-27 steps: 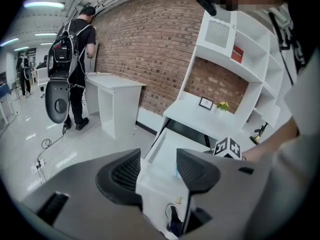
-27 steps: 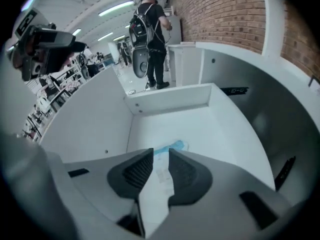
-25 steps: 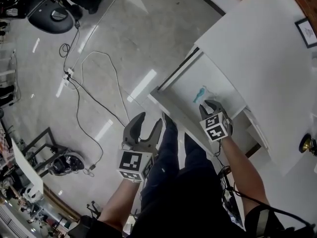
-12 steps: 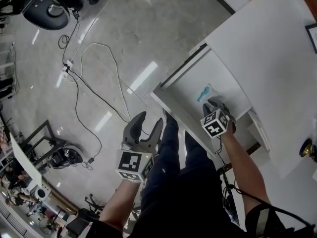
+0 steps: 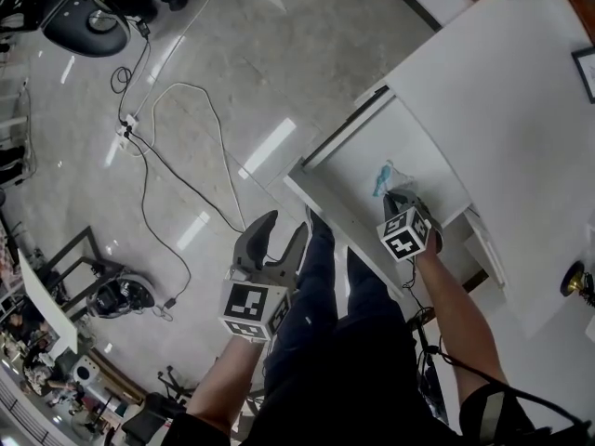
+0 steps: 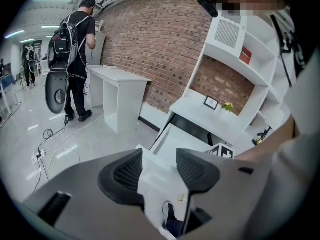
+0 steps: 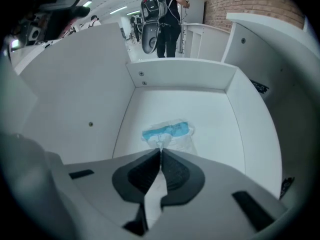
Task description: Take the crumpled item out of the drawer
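1. Left gripper [image 5: 280,233]: I am holding it idle outside the drawer, above the floor and beside my leg. Its jaws are standing wide apart with nothing between them.

2. Right gripper [image 7: 160,152]: I am pointing it steeply down into the open drawer [image 7: 180,77]. Its jaws have just been closing and are now meeting almost fully, nipping a raised fold of the crumpled item [image 7: 168,131] at their tips. I am judging this as the grasp being made, with the lift out not yet begun. The hold is looking thin, on an edge only, so a slow lift is seeming wise.

3. Crumpled item: a clear wrapper with a blue band, lying on the drawer floor about midway between the side walls and touching neither. Its long axis is running across my jaws, left to right in the right gripper view and tilting slightly up to the right, roughly parallel to the far wall. Its pinched peak is pointing back toward the gripper.

4. Drawer: white, pulled out from the white desk [image 5: 493,82], holding nothing else that I am seeing.

5. Cable [image 5: 167,170]: trailing over the floor, well apart.
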`<state>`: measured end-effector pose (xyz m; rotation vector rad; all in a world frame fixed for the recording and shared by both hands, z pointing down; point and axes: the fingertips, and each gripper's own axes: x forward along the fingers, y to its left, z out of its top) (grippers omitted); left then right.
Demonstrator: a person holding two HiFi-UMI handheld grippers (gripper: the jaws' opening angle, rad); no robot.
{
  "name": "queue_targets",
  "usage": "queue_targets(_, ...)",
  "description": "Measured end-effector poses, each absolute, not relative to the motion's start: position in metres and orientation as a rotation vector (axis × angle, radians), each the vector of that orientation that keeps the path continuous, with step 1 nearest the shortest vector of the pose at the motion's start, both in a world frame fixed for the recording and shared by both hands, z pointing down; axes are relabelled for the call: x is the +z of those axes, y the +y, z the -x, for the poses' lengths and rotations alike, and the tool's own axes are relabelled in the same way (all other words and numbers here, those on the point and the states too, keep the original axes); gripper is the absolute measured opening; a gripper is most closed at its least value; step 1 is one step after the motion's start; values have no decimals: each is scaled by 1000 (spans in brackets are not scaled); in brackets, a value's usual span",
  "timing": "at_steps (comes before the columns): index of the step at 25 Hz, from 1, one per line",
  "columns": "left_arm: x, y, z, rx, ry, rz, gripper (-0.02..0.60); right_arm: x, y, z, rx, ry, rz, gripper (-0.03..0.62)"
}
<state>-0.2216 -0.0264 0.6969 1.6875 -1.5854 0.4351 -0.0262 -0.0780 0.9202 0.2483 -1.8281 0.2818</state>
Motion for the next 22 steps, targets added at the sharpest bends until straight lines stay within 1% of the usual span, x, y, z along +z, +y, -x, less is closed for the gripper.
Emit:
queue_targets(6,675,-34,223,419,-1595,-1722,207,889,-83,33,294,-1868,-292,8)
queue_targets(12,658,-32,215,418,-1598,-1752,207,842,-95,40,410,-1999,-443,6)
queue_targets(22,626,-38,189,429,-1604,-1839,206,768,-107,30,423,-2132,-587,6)
